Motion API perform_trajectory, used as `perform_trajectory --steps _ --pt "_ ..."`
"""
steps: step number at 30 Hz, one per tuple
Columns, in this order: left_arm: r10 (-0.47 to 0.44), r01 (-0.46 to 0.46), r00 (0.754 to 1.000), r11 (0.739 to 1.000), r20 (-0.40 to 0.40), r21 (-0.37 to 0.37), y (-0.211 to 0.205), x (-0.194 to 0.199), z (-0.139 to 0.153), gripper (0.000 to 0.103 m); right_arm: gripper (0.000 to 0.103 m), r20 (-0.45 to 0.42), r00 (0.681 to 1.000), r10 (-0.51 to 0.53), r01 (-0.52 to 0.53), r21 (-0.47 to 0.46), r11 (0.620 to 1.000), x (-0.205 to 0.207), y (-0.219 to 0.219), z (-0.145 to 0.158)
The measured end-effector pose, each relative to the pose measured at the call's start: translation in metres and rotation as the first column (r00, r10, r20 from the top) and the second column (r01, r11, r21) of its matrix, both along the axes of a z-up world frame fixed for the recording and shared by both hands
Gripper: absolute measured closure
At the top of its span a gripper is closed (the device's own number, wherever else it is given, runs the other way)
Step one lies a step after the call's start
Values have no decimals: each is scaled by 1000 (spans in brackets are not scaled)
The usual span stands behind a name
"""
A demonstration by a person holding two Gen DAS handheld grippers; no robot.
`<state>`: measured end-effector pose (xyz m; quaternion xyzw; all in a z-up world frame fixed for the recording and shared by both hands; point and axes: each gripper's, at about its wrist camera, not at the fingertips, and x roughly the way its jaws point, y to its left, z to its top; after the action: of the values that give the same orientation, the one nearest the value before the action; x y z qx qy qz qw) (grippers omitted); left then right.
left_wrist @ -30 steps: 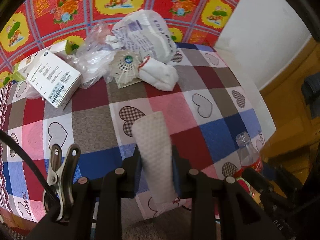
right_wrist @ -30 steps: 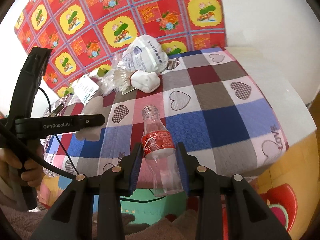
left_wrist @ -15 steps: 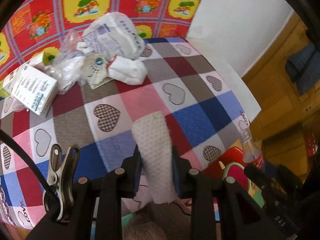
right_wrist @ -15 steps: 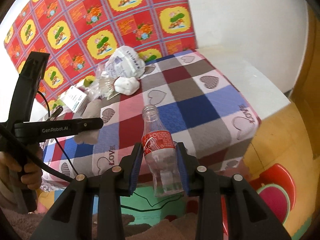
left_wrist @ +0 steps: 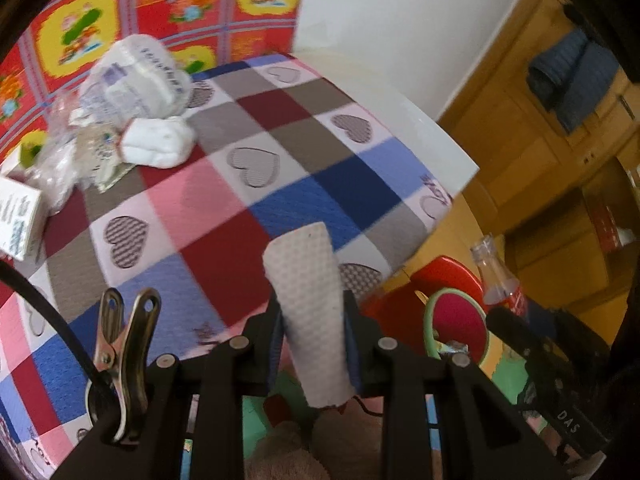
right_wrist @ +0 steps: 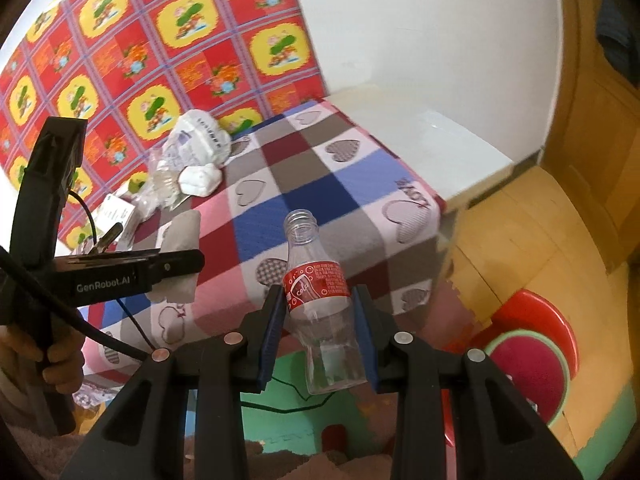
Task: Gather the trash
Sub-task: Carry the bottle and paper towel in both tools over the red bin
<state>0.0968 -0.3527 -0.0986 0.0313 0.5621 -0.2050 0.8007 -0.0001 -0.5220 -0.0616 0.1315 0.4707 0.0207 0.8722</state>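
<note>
My left gripper (left_wrist: 314,322) is shut on a folded white paper towel (left_wrist: 310,300), held off the near edge of the table (left_wrist: 224,184). My right gripper (right_wrist: 320,322) is shut on an empty clear cola bottle (right_wrist: 320,300) with a red label and no cap, held upright beyond the table's right front corner. The bottle also shows in the left wrist view (left_wrist: 498,278). The left gripper with its towel shows in the right wrist view (right_wrist: 180,256). More trash lies at the table's far left: a white crumpled bag (left_wrist: 136,76), a white wad (left_wrist: 158,142) and clear plastic wrap (left_wrist: 60,160).
A white box (left_wrist: 16,216) sits at the table's left edge. A red bin with a green-rimmed opening (right_wrist: 532,364) stands on the floor to the right, also seen in the left wrist view (left_wrist: 456,320). Wooden cabinets (left_wrist: 540,140) stand at the right. A red patterned wall hanging (right_wrist: 140,60) is behind.
Both grippers have pulled back from the table and swung right with their loads. The red bin on the floor has come into view.
</note>
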Motion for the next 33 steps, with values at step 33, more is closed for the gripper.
perform_trajectory --steps 33 --pt "-486 482 870 874 -84 -62 -224 -88 -61 76 68 -149 886 -438 439 -32 898 -142 -191 -76"
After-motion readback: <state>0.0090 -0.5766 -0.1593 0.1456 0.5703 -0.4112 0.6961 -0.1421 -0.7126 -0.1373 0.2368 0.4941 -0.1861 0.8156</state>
